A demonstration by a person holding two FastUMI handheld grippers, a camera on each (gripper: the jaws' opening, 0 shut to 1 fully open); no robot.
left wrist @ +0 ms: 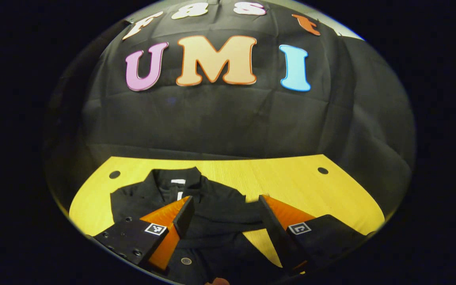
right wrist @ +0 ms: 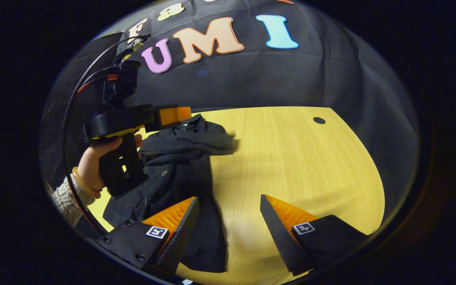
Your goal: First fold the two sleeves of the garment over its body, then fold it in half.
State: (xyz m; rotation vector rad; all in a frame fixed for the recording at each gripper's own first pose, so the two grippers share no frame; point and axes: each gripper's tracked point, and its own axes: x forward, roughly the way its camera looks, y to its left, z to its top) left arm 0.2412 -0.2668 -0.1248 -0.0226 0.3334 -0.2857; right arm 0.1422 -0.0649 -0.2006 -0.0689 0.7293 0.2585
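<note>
The dark garment (right wrist: 184,166) lies on the yellow table (right wrist: 291,158) with its long axis running away from the 2 parted, empty claws, directly under the left gripper (left wrist: 224,215) and leftward of the right gripper (right wrist: 228,221).

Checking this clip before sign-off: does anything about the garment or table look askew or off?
The dark garment lies rumpled near the table's left side, one sleeve bunched across its body rather than flat. Both grippers are open above it. Nothing spilled or damaged.
</note>
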